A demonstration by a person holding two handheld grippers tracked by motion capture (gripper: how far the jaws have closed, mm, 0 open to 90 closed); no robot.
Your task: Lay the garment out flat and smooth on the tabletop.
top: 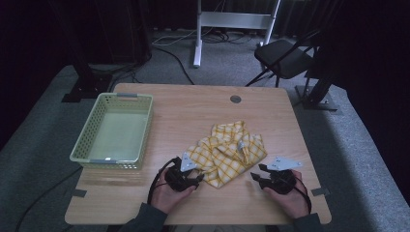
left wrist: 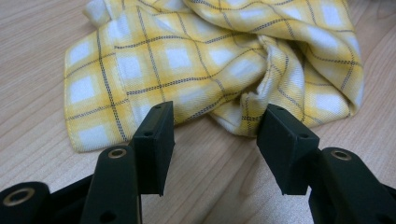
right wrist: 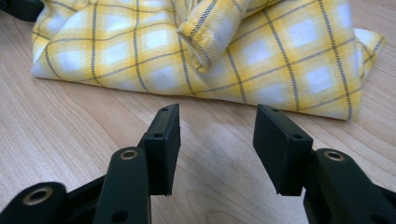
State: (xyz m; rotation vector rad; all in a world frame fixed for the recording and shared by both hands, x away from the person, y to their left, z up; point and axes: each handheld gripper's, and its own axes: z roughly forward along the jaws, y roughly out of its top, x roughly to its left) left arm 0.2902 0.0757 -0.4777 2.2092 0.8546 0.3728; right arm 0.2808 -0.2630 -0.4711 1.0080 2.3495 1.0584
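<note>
High view: basket (top: 116, 130) beside cloth (top: 227, 152)

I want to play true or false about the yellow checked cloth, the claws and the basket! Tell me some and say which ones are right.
1. The yellow checked cloth lies crumpled on the wooden table. True.
2. The cloth is inside the basket. False: the basket stands apart on the left with nothing in it, and the cloth lies on the table.
3. The left claw has its jaws open, right at the cloth's edge. True.
4. The right claw is clamped on the cloth. False: its jaws are open above bare wood, short of the cloth.
5. The basket is bright red. False: it is pale yellow-green.
</note>
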